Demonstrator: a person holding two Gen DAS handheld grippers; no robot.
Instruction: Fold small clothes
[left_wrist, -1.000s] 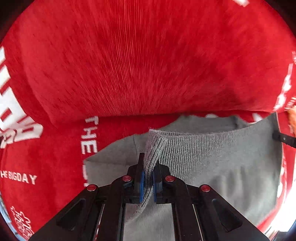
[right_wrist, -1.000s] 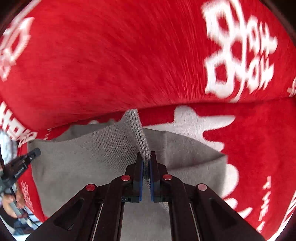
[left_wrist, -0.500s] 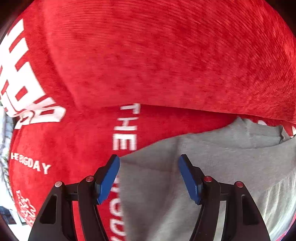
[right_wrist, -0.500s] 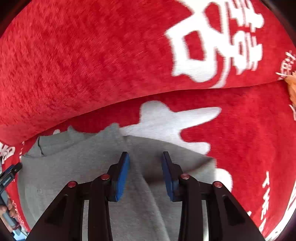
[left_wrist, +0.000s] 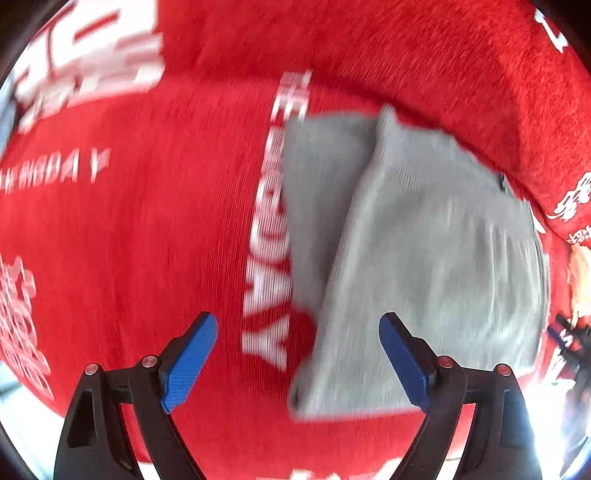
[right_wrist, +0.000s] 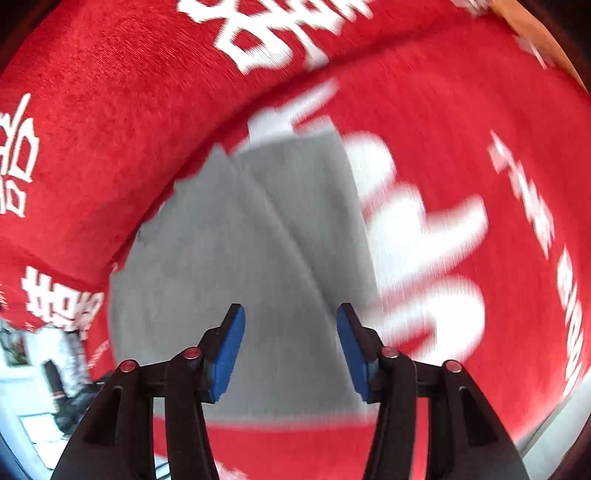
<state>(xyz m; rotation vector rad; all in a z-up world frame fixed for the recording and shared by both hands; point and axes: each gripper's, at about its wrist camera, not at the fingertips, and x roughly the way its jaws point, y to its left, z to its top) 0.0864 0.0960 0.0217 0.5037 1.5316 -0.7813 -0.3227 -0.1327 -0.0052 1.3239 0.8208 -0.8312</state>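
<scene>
A red cloth (left_wrist: 147, 229) printed with white lettering fills both wrist views and covers the whole work surface, bunching into a raised fold toward twelve o'clock. On it lies a small grey knitted garment (left_wrist: 424, 258), the thing being folded: in the left view it spreads from the centre out to three o'clock, and in the right view (right_wrist: 240, 258) it sits at the centre, running toward seven o'clock. It looks soft and finely ribbed, laid in a rough rectangle with one layer turned over another, a diagonal fold edge crossing its middle. The left gripper (left_wrist: 297, 354) points straight down with its blue-padded jaws spread wide and nothing between them; they have just been opening. The right gripper (right_wrist: 290, 347) hovers over the grey fabric, jaws parted about halfway, also just opening, pads clear of the cloth. One fold appears just released. The next move probably calls for picking a fresh edge or corner and pinching only the layers meant to turn.
</scene>
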